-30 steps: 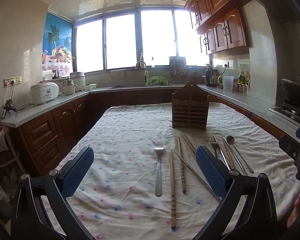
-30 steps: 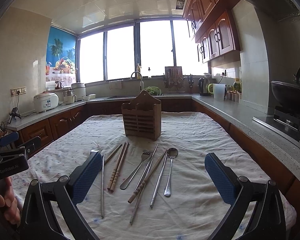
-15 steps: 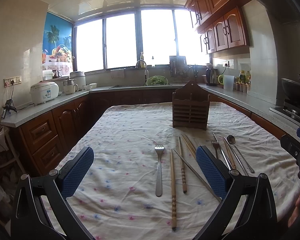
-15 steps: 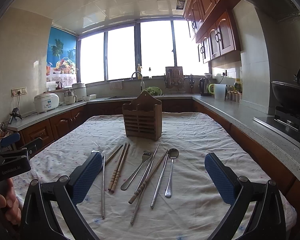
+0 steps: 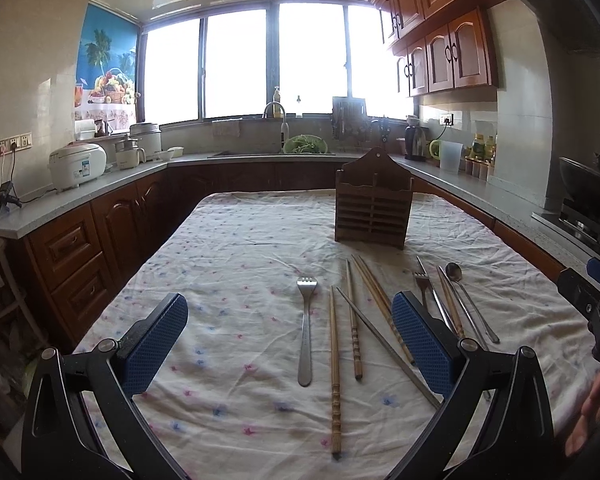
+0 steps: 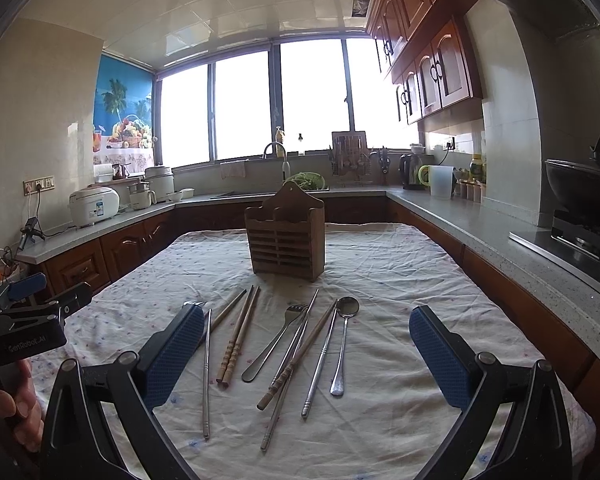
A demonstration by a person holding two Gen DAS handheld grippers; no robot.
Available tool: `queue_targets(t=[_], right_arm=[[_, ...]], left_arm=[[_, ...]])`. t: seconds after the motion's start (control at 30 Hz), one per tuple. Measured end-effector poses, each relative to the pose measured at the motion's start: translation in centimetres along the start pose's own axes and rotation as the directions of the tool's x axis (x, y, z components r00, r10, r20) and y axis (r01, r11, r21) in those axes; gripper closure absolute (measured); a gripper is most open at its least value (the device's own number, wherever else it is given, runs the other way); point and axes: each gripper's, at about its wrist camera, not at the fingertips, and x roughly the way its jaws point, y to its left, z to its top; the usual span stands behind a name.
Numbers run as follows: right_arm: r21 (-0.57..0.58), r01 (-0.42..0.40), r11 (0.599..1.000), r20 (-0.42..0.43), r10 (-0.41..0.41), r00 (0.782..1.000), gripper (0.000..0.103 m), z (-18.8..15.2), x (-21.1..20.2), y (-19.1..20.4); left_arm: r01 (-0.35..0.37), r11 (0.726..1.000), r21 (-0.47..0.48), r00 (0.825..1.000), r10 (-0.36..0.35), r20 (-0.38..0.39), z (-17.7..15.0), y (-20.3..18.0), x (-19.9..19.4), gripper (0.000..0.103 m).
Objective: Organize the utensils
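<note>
A wooden slatted utensil holder (image 5: 373,204) (image 6: 287,236) stands upright on the cloth-covered table (image 5: 236,264). In front of it lie loose utensils: a steel fork (image 5: 306,328), wooden chopsticks (image 5: 335,372) (image 6: 238,334), metal chopsticks (image 6: 207,372), a second fork (image 6: 274,344) and a spoon (image 6: 343,344). My left gripper (image 5: 290,344) is open and empty, low over the near table with the fork between its fingers' line. My right gripper (image 6: 306,356) is open and empty over the right group of utensils.
Kitchen counters (image 6: 440,210) surround the table on three sides, with a rice cooker (image 5: 77,165), a sink (image 5: 274,152), a kettle and a wok (image 6: 582,188) on a stove at right. Each gripper's hand shows at the edge of the other view.
Both views have shifted only slightly; the holder and utensils sit a touch nearer. Both grippers stay open and empty, and nothing on the table has moved.
</note>
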Motion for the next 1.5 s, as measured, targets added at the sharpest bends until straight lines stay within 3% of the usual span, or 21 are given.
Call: queue_targets(t=[0.3,0.6,0.7,0.9,1.03,1.2,1.27,1.37,1.5], right_arm=[[0.023,-0.008,1.000,-0.069,0.010,0.998,0.000,0.7,2.0,-1.0],[0.050,0.002,0.999,-0.143,0.005,0.990,0.000,1.5,4.4,-2.5],[0.082,-0.006,0.997,-0.179,0.021,0.984,0.000,1.8,5.5,-3.2],[0.129,-0.020,0.991,-0.255,0.053,0.965,0.005,2.4,8.3,-4.4],[0.160,-0.036,0.987,-0.312,0.085,0.946,0.019,2.7,10.7,-4.9],[0.185,-0.041,0.982,-0.381,0.110,0.918,0.041,2.6,13.7,-5.5],[0.186,-0.039,0.982,-0.401,0.112,0.909,0.051,2.6,14.8,-5.7],[0.192,-0.035,0.981,-0.427,0.116,0.897,0.059,2.4,16.3,-6.0],[0.207,-0.027,0.978,-0.474,0.124,0.872,0.070,1.7,18.3,-6.4]], left_arm=[[0.081,0.997,-0.001,0.991,-0.080,-0.112,1.3,-0.8,3.2,0.000],[0.169,0.984,-0.047,0.958,-0.175,-0.225,2.8,-1.3,7.2,0.000],[0.199,0.977,-0.074,0.938,-0.212,-0.273,3.1,-1.4,8.9,0.001],[0.250,0.964,-0.093,0.896,-0.267,-0.355,3.6,-2.2,12.2,0.014],[0.277,0.955,-0.109,0.862,-0.297,-0.411,3.4,-2.9,14.5,0.029],[0.316,0.931,-0.181,0.793,-0.364,-0.488,3.0,-3.5,17.9,0.043],[0.311,0.933,-0.182,0.775,-0.360,-0.519,2.8,-4.0,19.3,0.048],[0.303,0.934,-0.188,0.747,-0.355,-0.561,2.4,-4.4,21.0,0.058],[0.296,0.937,-0.187,0.725,-0.348,-0.594,1.8,-4.7,22.7,0.064]])
